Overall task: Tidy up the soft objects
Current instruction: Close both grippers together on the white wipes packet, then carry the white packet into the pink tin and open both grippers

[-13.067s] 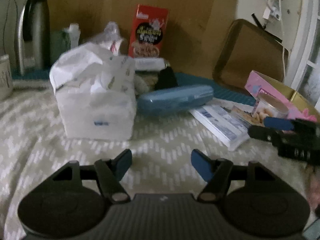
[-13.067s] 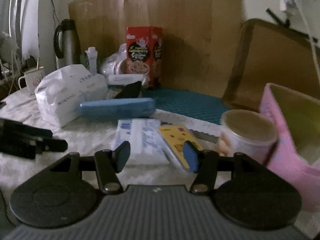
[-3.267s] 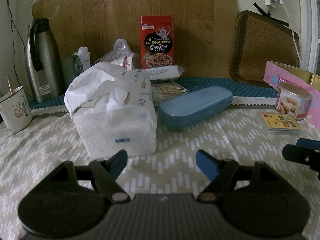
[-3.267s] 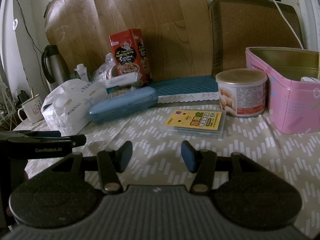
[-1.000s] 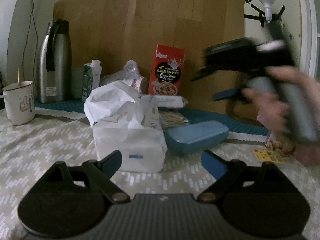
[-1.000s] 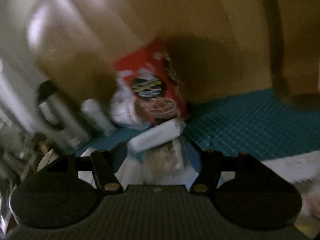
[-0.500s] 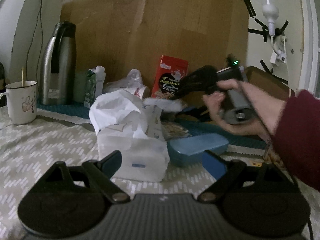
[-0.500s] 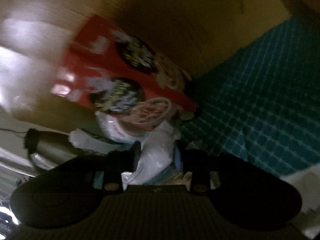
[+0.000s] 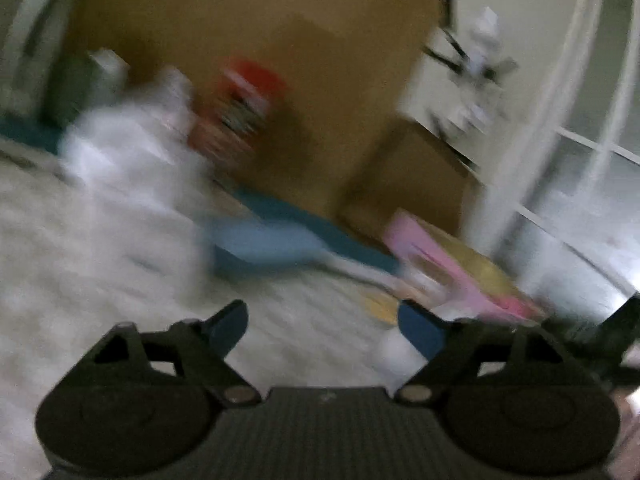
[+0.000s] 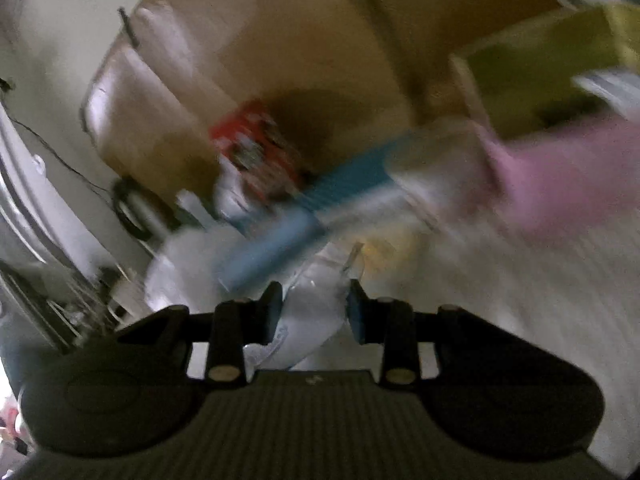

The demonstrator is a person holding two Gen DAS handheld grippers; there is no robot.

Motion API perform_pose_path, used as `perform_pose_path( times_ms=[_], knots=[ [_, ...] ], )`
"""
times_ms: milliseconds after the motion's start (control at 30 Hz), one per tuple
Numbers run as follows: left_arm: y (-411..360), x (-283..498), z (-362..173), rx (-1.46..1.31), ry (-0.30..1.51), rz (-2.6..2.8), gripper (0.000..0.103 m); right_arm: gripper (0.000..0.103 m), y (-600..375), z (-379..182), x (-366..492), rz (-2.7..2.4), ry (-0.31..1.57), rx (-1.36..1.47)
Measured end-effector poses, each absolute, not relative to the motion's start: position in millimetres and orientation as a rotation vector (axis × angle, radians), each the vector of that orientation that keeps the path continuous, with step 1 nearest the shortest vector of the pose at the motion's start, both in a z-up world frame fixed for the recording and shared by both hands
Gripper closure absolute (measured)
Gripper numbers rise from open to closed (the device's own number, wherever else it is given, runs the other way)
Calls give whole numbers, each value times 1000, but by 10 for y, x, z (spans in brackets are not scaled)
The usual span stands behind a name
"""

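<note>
Item, nearest: right gripper (image 10: 314,304), jaws pinched on a soft white plastic-wrapped packet (image 10: 308,316); the packet bulges between the blue pads and hangs clear of the cloth, its crinkled end poking up past the fingertips. Item: left gripper (image 9: 322,326), jaws spread with nothing between them, having just been closing a little; it rides low above the patterned tablecloth (image 9: 100,264). Both views are heavily smeared, so detail is limited. Item, middle ground: blue hard case (image 9: 264,242) lying on the cloth, and beside it a white tissue pack (image 9: 128,164) with its wrapper ruffled open. Item, to the right: pink box (image 10: 568,176), open-topped, with a yellowish inside; whether anything lies in it cannot be told. Item, far: red snack carton (image 9: 240,108) upright against a brown wooden board (image 9: 280,40). Handling note, as judgement: the step in hand appears to be carrying the packet toward the pink box. To do it well, hold the pinch firm but not crushing, bring the packet above the box's open mouth before lowering, clear the near wall, and release only once the packet sits inside; the idle left gripper should stay out of the path.
</note>
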State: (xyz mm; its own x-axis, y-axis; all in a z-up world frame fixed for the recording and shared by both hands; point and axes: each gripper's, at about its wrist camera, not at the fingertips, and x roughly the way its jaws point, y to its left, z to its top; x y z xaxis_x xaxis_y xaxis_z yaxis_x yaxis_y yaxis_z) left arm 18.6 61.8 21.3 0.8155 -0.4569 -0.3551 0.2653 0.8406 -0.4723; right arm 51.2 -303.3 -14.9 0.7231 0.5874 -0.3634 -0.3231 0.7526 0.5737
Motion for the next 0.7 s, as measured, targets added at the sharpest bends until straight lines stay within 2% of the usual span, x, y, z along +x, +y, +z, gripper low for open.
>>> perform_pose_path(
  times_ms=[167,267,433,533,600,700],
  knots=[
    [-212,316,219,-350,677,-611,22,64,-3271,-548,272,512,571,618],
    [-553,412,107,-346,777,-658,23,56,-3255,-492,135,517,520,519],
    [-738,405,66,-304,807,-626,47,46,-3190,-398,-25,496,393,171],
    [-746,503,68,-309,841,-623,48,41,-3119,-394,-62,582,372,40],
    [-752,505,77,-301,849,-622,48,41,-3038,-436,-64,588,375,-49],
    [-834,499,132,-261,851,-610,47,48,-3025,-522,-125,551,334,-162]
  ],
)
